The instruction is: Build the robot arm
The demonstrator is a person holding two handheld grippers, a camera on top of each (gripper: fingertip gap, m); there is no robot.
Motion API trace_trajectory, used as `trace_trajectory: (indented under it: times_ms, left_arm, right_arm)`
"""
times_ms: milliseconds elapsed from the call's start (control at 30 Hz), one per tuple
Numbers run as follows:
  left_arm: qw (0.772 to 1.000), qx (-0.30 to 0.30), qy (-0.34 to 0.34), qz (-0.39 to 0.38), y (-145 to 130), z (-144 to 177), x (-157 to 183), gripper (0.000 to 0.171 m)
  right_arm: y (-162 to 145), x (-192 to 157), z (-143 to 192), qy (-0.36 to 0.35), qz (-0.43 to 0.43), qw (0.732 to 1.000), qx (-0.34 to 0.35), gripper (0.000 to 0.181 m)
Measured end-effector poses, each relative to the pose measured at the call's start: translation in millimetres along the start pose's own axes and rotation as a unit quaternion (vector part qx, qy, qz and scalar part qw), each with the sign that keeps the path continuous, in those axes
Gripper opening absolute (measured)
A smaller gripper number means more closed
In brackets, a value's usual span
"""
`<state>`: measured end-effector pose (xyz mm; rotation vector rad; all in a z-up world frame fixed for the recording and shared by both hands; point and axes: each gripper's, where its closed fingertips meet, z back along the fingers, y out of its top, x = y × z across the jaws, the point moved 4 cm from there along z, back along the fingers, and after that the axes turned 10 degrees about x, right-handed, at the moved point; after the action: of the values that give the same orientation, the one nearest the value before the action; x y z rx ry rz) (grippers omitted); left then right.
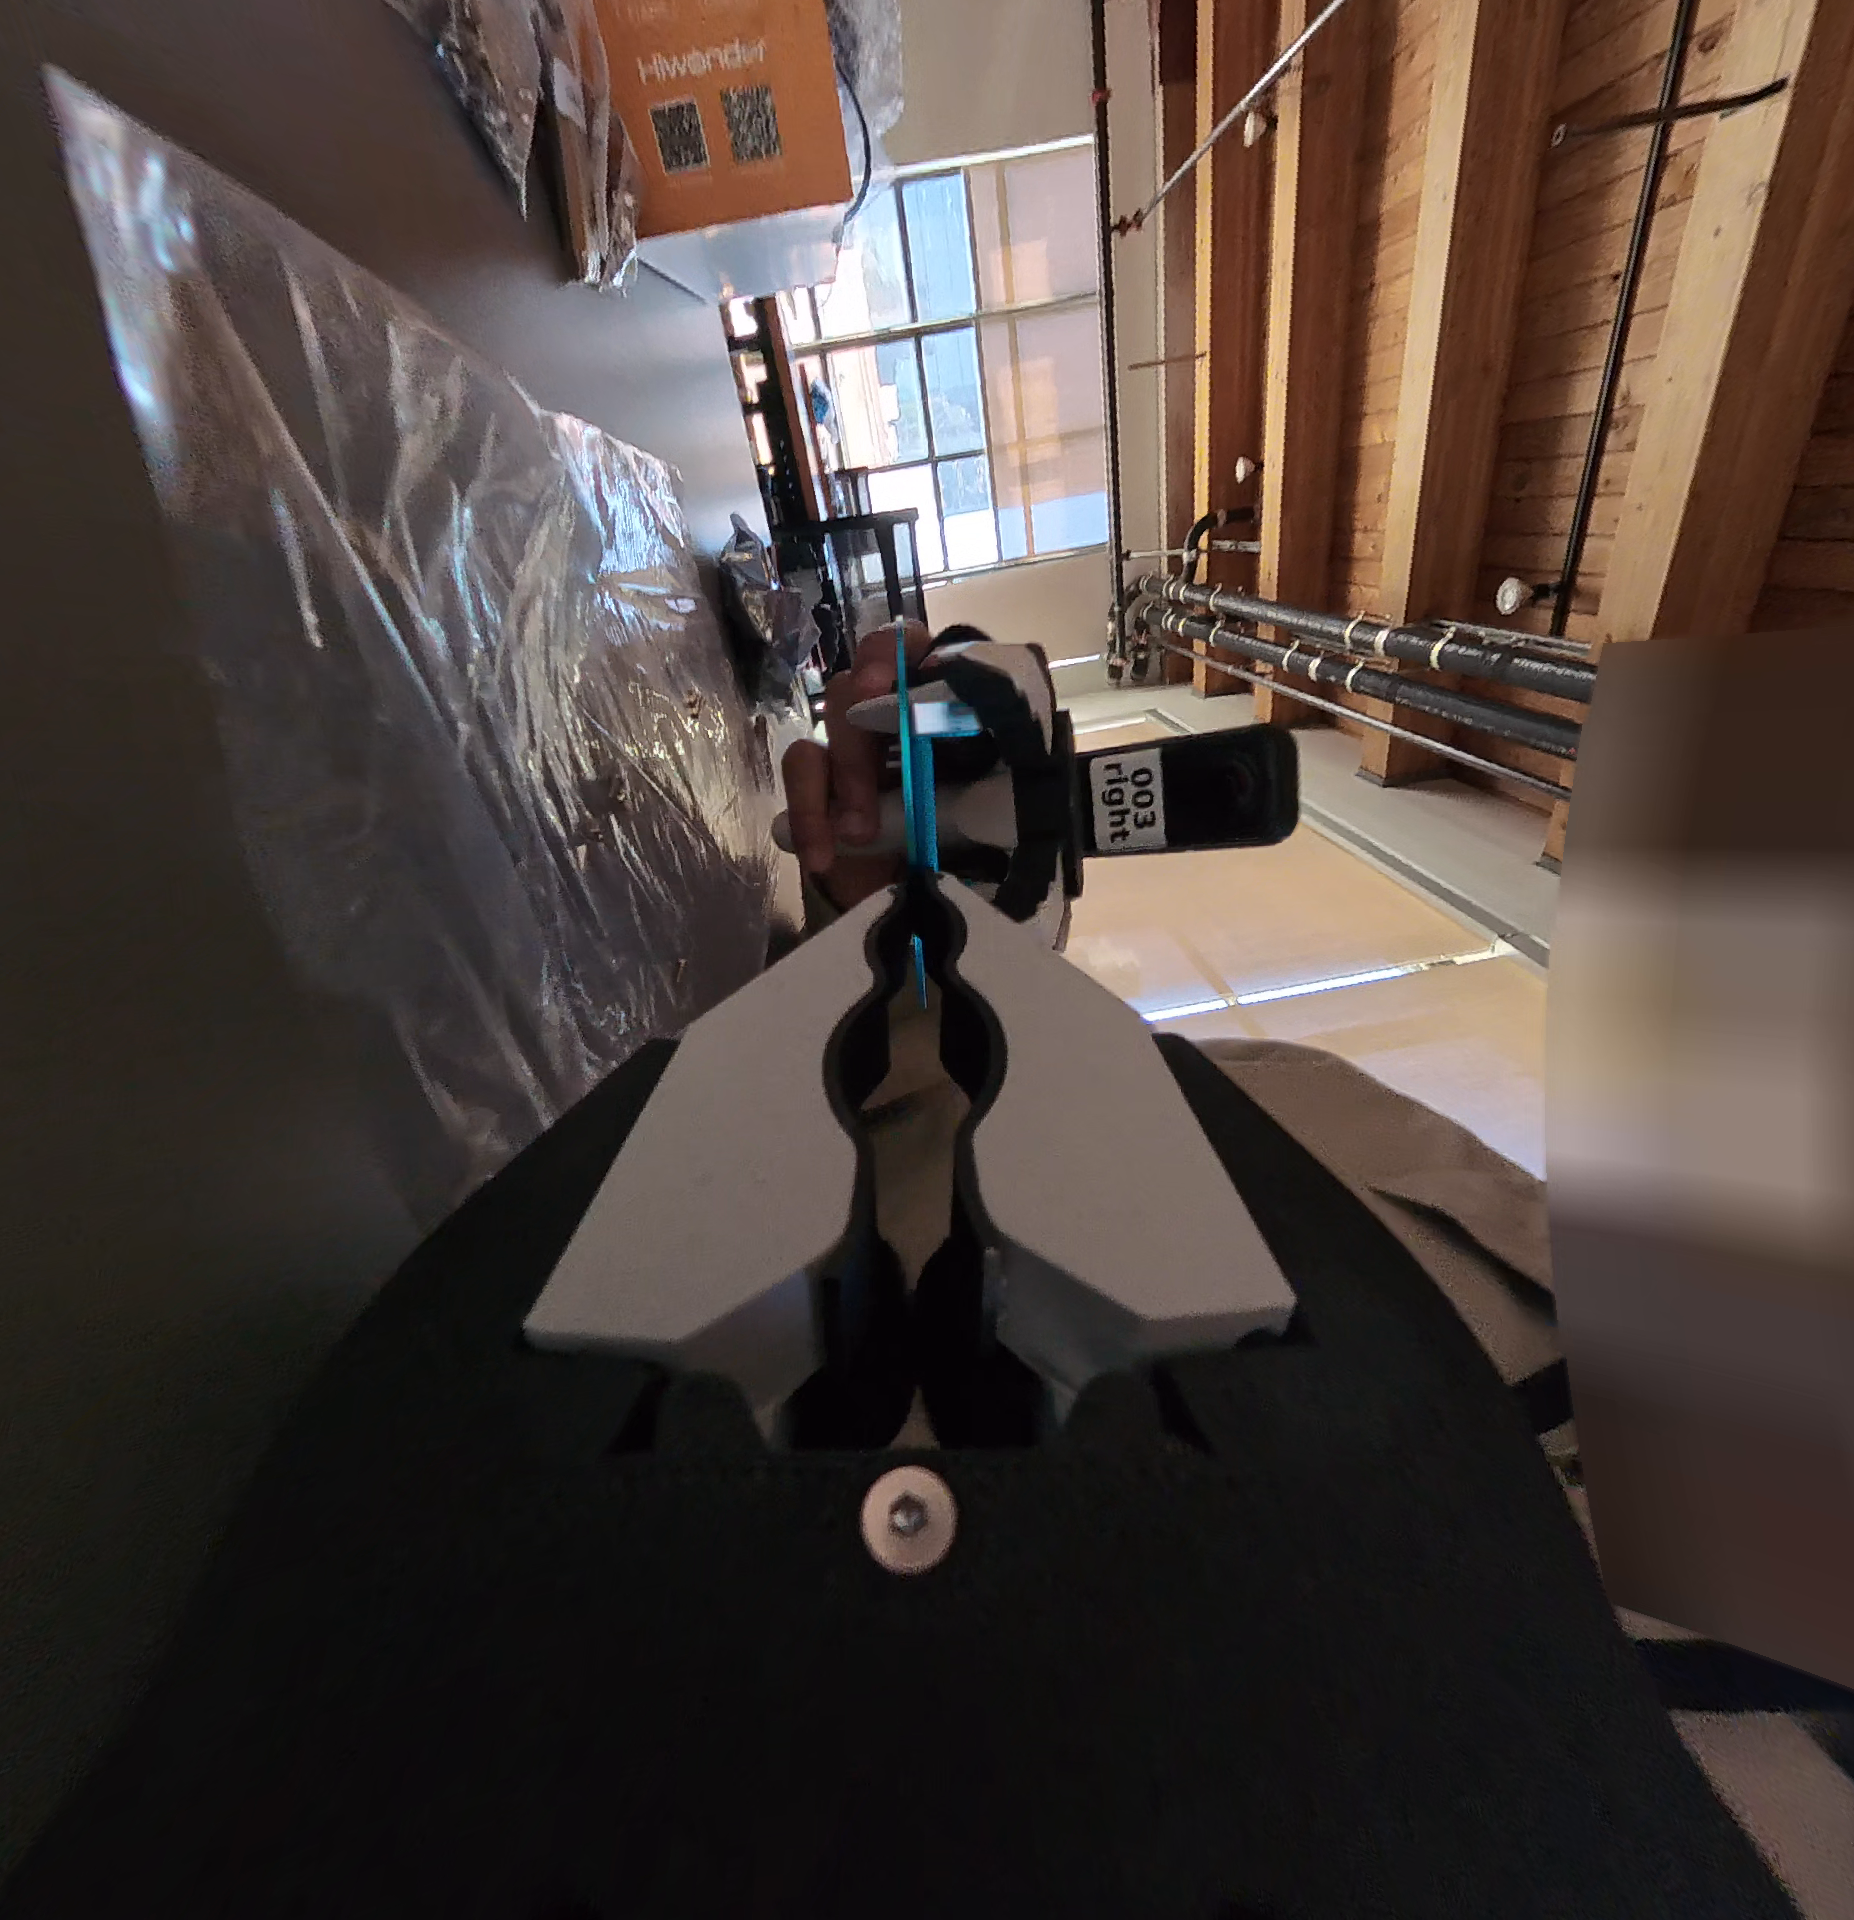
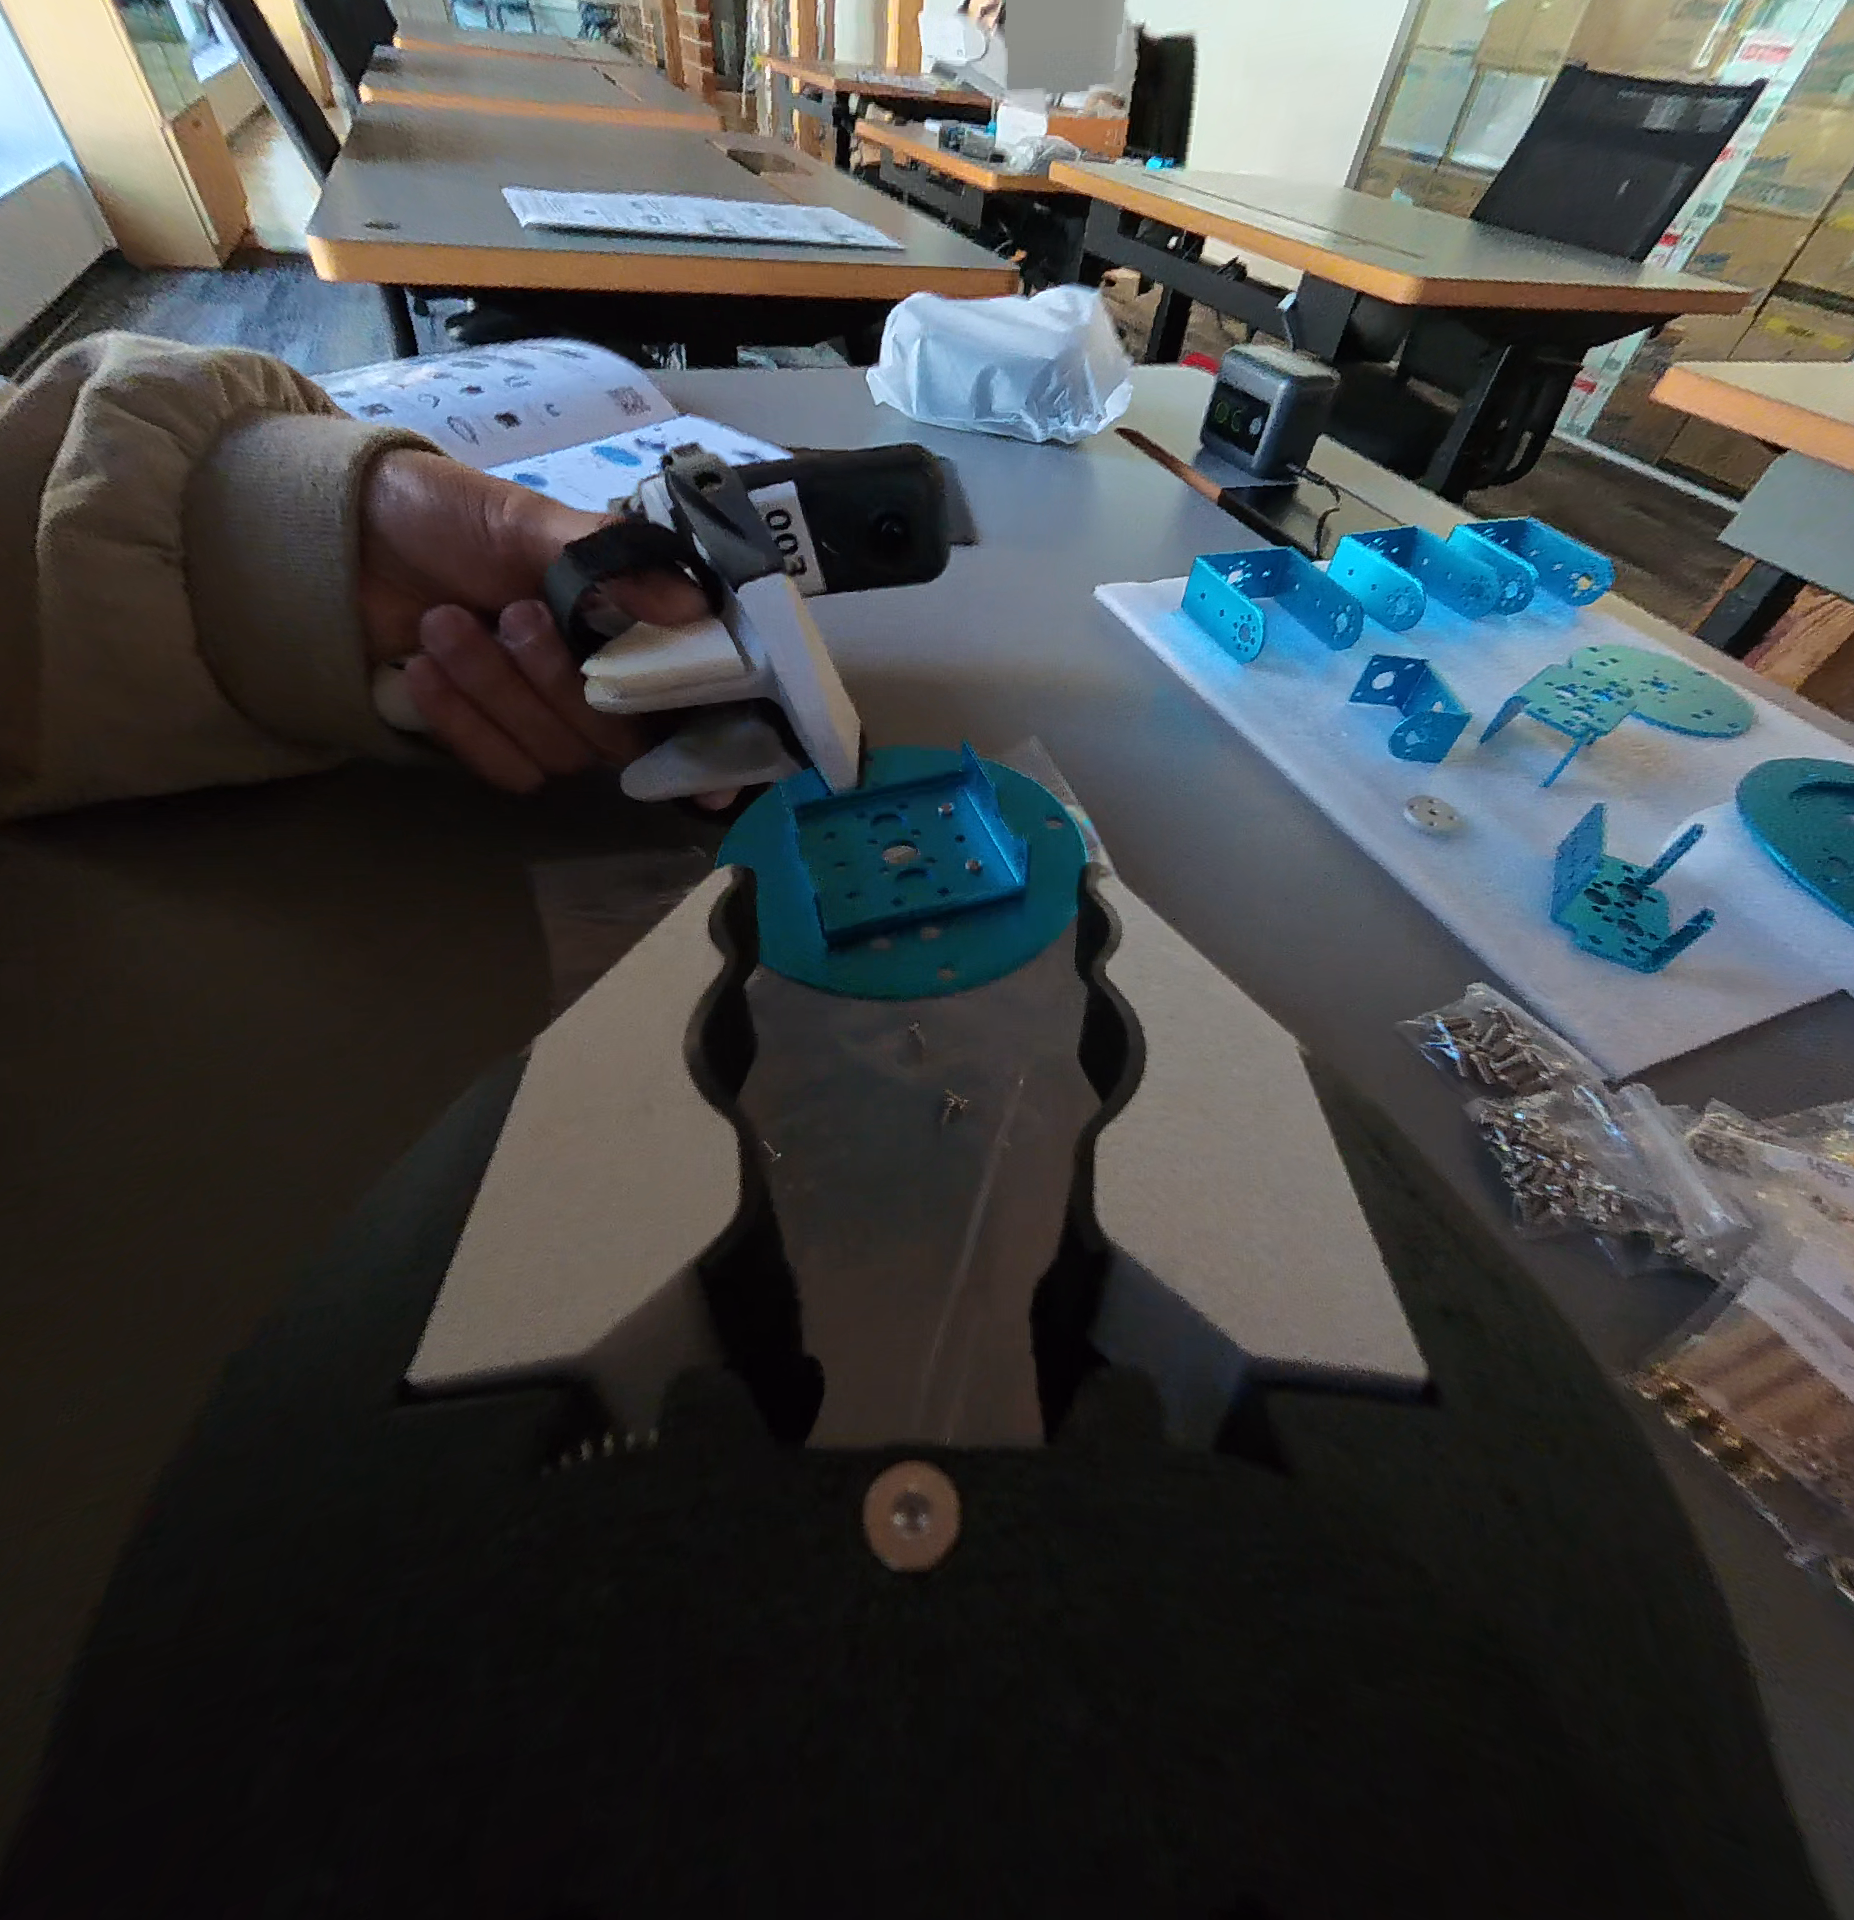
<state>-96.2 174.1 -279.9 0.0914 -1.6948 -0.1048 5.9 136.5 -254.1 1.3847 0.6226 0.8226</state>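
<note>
Ahead of our right gripper (image 2: 907,894) the blue round plate (image 2: 902,961) with its square bracket (image 2: 907,862) fills the gap between the open jaws. Our left gripper (image 2: 840,774) presses in from the left onto the plate's far edge, blocking that side. To the right, bare table (image 2: 1214,831) leaves us a lane before the white sheet (image 2: 1266,665) of blue brackets. Bags of screws (image 2: 1567,1132) crowd the near right. A white plastic bag (image 2: 1006,358) sits well beyond.
</note>
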Motion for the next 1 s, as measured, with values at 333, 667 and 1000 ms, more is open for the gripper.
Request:
trace_trajectory:
  times_ms: [333,667,1000]
  left_arm:
    - [1.0,-0.015,0.006,0.001,-6.5,-4.9,-2.9,0.0]
    - [1.0,-0.007,0.006,0.014,-5.4,-3.6,-3.7,0.0]
    - [1.0,0.0,0.012,0.009,-3.7,-3.0,-4.6,0.0]
  right_arm:
    - [-6.1,-3.2,-2.1,0.019,-0.006,1.0,-0.011,0.046]
    - [3.0,3.3,5.9,0.004,-0.025,1.0,0.018,0.072]
    - [18.7,11.5,11.2,-0.061,-0.069,0.994,0.051,0.067]
